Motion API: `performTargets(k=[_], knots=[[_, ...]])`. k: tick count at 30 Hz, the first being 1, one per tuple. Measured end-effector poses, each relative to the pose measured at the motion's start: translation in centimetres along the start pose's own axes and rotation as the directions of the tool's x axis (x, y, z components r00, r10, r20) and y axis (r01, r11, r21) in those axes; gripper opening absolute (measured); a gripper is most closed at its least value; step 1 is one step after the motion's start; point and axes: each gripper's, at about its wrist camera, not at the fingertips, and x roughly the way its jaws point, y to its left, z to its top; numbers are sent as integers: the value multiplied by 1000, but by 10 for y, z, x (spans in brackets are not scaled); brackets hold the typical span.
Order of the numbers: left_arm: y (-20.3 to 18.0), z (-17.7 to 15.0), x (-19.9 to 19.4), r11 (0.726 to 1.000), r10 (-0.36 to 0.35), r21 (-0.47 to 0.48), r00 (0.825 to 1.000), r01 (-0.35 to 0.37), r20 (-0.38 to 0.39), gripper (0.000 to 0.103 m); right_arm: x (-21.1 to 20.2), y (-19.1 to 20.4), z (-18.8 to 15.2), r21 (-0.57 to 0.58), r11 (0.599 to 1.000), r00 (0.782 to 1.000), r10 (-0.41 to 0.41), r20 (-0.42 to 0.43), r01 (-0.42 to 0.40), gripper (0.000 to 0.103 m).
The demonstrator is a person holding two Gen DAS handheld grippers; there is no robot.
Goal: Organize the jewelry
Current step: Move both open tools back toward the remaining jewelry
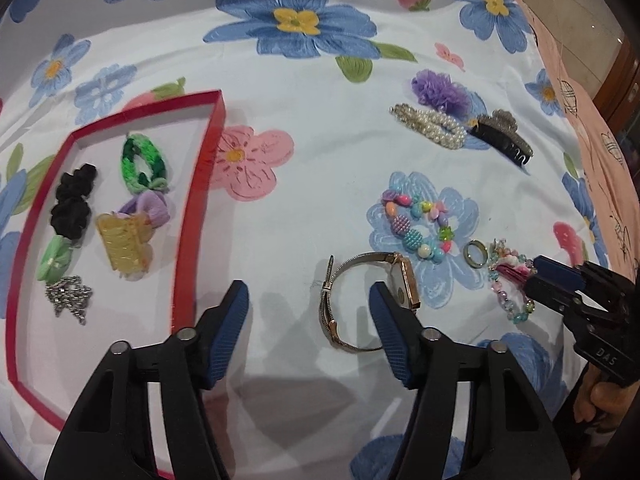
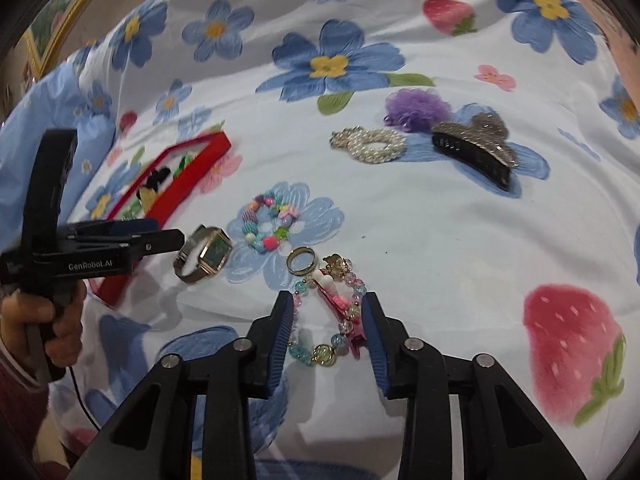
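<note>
A red tray [image 1: 192, 216] at left holds a green scrunchie [image 1: 142, 164], black scrunchie [image 1: 74, 204], yellow claw clip [image 1: 124, 244], green clip and silver chain [image 1: 68, 298]. My left gripper [image 1: 308, 300] is open, its fingers either side of a gold-cased wristwatch [image 1: 360, 296] lying on the floral sheet. My right gripper [image 2: 328, 312] is open around a pastel glass-bead bracelet with a pink tassel [image 2: 340, 320]. A gold ring [image 2: 302, 261] and a colourful chunky bead bracelet [image 2: 266, 222] lie just beyond it.
Farther back lie a pearl clip [image 1: 430, 126], a purple mesh scrunchie [image 1: 438, 90] and a glittery black claw clip [image 1: 506, 140]. The sheet's right edge meets a pink cloth [image 1: 592, 128]. The tray also shows in the right wrist view [image 2: 188, 184].
</note>
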Motion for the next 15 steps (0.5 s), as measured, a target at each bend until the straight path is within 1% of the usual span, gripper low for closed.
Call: performTargets(k=[2,4,6,7,8,9,10,11,13,14,15], knots=[[-1,-2,8,1000,-4,6,1000,4,-20,54,9,1,1,-21,1000,1000,-11,-25,10,28],[-3,-4,14,1000,-7,12,999,8,-35,50,15,1,0,-32,999,999,-14,-39,13,26],[-5,-5,18,1000,5,30,1000,-4,-31,48,21,-1,-1,-32,999,998,-20,-59,18,20],[-5,-5,18,999,3,33,1000,-3,-26,43,22,-1,-3,-32,999,998,-20,-59,18,19],[-5,-5,17,999,2,35,1000,-1,-24,35,22,-1,-4,-33,999,998,-22,-55,20,19],[-5,-5,17,999,-1,36,1000,2,-24,30,21,-1,-4,-35,999,998,-25,-53,23,18],[-4,-4,17,999,-12,36,1000,12,-26,21,20,0,-4,-37,999,998,-29,-52,27,18],[-4,-3,17,999,-19,36,999,20,-30,18,19,1,-3,-44,998,998,-37,-48,35,17],[-3,-4,17,999,-22,39,999,23,-32,18,18,5,-2,-69,996,997,-59,-50,55,18],[-4,-4,17,999,-22,40,999,23,-31,17,18,6,-1,-73,996,997,-62,-49,58,21],[-4,-4,17,999,-24,41,999,25,-31,16,14,7,-1,-74,995,997,-65,-39,62,22]])
